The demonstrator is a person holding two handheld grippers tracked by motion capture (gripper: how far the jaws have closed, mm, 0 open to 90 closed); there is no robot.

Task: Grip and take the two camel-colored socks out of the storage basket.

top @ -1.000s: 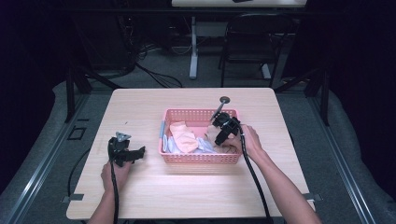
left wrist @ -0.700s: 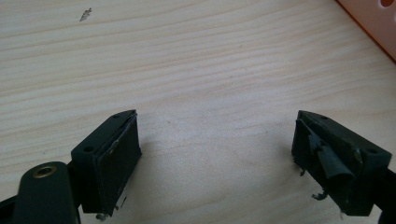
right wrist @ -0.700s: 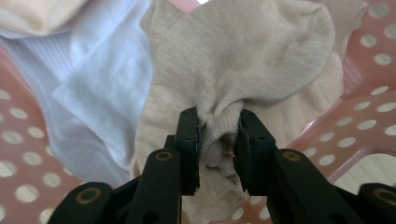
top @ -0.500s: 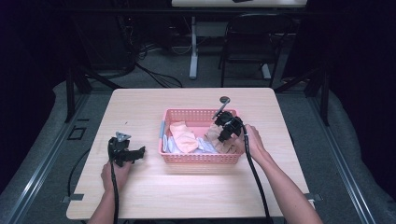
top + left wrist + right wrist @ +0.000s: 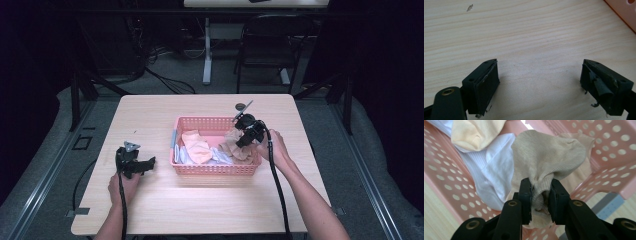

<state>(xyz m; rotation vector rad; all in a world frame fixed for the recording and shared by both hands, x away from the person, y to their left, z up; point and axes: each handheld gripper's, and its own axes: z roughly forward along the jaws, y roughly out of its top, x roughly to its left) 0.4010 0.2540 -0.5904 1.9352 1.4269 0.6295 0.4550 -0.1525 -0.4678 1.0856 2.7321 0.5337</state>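
A pink perforated basket (image 5: pixel 215 169) stands mid-table with several socks in it. My right gripper (image 5: pixel 243 141) hangs over its right end, shut on a bunched tan sock (image 5: pixel 234 145). In the right gripper view the jaws have just been closing, and the gripper (image 5: pixel 540 185) pinches a fold of the tan sock (image 5: pixel 549 155), lifted a little above the basket wall (image 5: pixel 614 145). A white sock (image 5: pixel 491 170) and a peach sock (image 5: pixel 474 132) lie behind it. My left gripper (image 5: pixel 149 163) rests on the table left of the basket, open (image 5: pixel 539 72) with bare wood between its jaws.
The peach sock (image 5: pixel 196 147) and the white sock (image 5: pixel 220 157) fill the basket's left and middle. A small dark round object (image 5: pixel 240 106) lies on the wooden table (image 5: pixel 200 210) behind the basket. A chair (image 5: pixel 265 45) and cables stand beyond the far edge.
My right gripper has closed on the tan sock and risen a little with it, pulling it up out of the basket. The left gripper has stayed still.
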